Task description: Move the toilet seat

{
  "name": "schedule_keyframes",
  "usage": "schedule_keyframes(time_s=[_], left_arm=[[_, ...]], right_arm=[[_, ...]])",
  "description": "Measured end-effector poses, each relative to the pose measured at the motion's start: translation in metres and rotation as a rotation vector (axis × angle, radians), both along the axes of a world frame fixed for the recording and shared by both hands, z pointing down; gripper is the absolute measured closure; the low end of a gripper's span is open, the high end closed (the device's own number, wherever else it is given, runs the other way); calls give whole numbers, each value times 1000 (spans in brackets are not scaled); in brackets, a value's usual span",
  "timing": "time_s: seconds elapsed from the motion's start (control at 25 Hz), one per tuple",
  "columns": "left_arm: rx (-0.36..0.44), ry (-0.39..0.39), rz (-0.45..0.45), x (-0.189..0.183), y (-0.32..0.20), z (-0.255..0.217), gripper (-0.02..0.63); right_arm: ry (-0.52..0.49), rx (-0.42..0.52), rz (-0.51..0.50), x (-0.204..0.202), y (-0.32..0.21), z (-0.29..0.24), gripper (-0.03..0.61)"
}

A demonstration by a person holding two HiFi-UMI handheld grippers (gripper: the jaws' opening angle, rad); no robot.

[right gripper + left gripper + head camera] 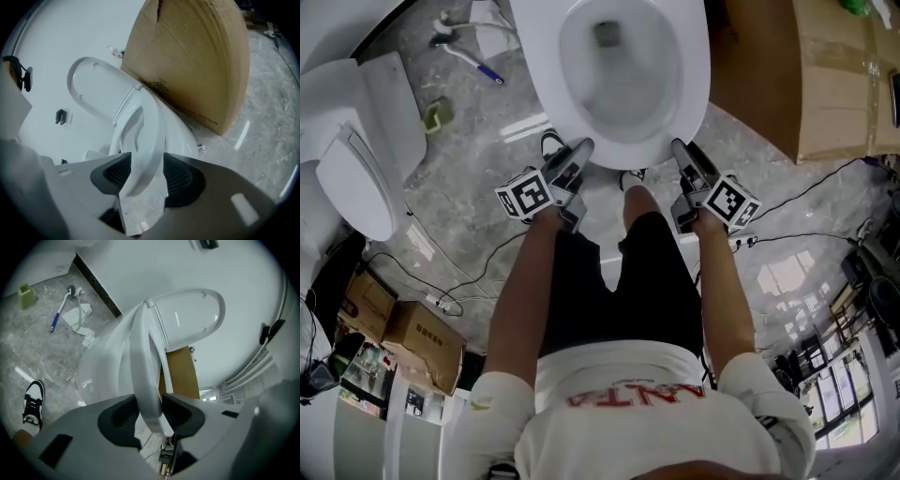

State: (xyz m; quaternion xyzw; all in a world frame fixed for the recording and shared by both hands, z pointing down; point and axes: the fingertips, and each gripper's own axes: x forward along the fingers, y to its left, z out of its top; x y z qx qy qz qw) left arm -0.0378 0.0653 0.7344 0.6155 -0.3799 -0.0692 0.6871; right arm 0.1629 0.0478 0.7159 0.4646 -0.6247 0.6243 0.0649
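The white toilet seat (623, 152) is a ring over the bowl (619, 66) at the top of the head view. My left gripper (581, 150) holds its front rim on the left and my right gripper (680, 150) holds it on the right. In the left gripper view the seat (145, 362) runs edge-on between the dark pads (125, 414), tilted up off the bowl, with the raised lid (187, 319) behind. In the right gripper view the seat (143, 136) fills the gap between the pads (177, 176), and a paper tag (140, 211) hangs below it.
A large cardboard box (797, 75) stands right beside the toilet on the right. A second white toilet (356, 141) sits at the left, with a brush (473, 61) and rags on the marble floor. Small cartons (412, 342) and cables lie near the person's legs and shoe (33, 401).
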Motion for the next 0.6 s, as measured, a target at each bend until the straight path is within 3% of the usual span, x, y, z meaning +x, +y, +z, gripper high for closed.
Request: schedule_keyframes(time_s=[0.12,0.24,0.44,0.6], left_arm=[[17,21,1,-2,-3,-11,456],[15,39,5,-2,-3,-21,459],[15,91,20,0,-7,-47,459],[50,122,28,-4,-16,-69,457]], right_arm=[[-65,-11,27,-7,5,-8,418],[-154,44,43,-15,-2,-23,431],[-169,87,31,-14,-8,-46,431],[-210,112,105,-17,-18,-67,436]])
